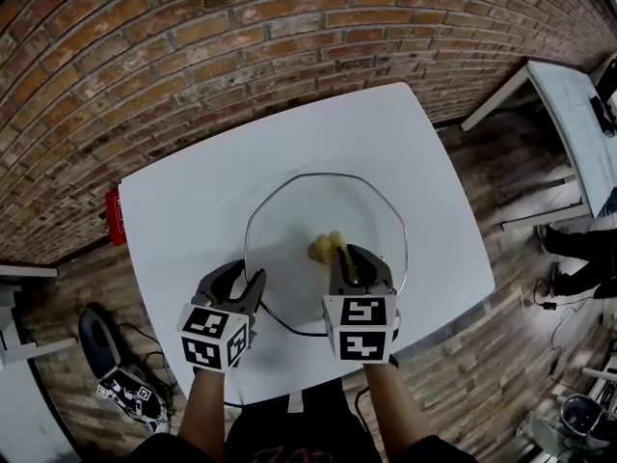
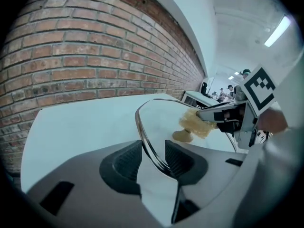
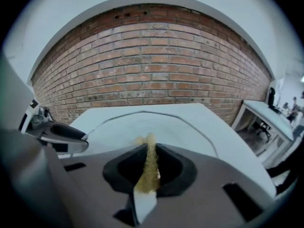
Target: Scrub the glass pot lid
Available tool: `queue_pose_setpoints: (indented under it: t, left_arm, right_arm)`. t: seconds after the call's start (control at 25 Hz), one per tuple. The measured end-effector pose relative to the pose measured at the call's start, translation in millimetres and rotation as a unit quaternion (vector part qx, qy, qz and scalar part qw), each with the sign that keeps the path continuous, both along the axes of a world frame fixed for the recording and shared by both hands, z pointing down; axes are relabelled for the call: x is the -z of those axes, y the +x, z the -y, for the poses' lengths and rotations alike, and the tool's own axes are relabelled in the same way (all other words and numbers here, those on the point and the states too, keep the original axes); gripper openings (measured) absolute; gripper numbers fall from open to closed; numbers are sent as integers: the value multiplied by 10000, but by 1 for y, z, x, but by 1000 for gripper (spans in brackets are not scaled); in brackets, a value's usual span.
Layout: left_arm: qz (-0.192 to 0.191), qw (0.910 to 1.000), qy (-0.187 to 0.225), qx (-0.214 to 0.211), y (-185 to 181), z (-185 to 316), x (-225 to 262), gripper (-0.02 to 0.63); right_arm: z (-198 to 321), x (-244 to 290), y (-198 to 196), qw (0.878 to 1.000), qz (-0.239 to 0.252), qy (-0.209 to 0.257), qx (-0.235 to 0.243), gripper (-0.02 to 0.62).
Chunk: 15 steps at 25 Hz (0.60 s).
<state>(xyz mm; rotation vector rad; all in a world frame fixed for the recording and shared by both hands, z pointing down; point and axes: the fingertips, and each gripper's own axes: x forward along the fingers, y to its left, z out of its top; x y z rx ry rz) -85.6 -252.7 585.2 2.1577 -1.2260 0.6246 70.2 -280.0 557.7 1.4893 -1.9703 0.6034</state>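
A large glass pot lid (image 1: pixel 289 210) with a metal rim lies on the white table (image 1: pixel 183 210), its tan knob (image 2: pixel 182 136) near the middle. My left gripper (image 1: pixel 246 283) is shut on the lid's near-left rim (image 2: pixel 151 148), which runs between the dark pads. My right gripper (image 1: pixel 355 258) is shut on a yellow scrub sponge (image 1: pixel 328 249), squeezed thin between the jaws (image 3: pixel 149 170). The sponge (image 2: pixel 197 125) rests on the glass right by the knob.
A brick wall (image 1: pixel 193 37) runs behind the table. A second white table (image 1: pixel 574 114) stands at the right. A red object (image 1: pixel 114 215) hangs at the table's left edge. Cables and gear (image 1: pixel 120 379) lie on the wooden floor at the lower left.
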Motion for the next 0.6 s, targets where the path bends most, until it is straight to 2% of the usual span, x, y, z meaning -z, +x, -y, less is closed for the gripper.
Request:
queue_pose_setpoints:
  t: [0.2,0.32,0.44,0.6]
  left_arm:
    - [29,10000,-18,8,1,-1,0,153]
    - [30,10000,4,27,2,-1,0,153]
    - [25,10000,-8,23,3,-3,0,153]
    - [-45,10000,-18,71,2,-5,0,153]
  right_arm:
    - [-2,4,71,9970,-509,-15,-591,57]
    - [-3,10,84,9959,-480,31,-762,57]
    - [-7,25,52,9985,-104,191,-505,57]
    - [-34,38,-50,9954,766,65,580,57]
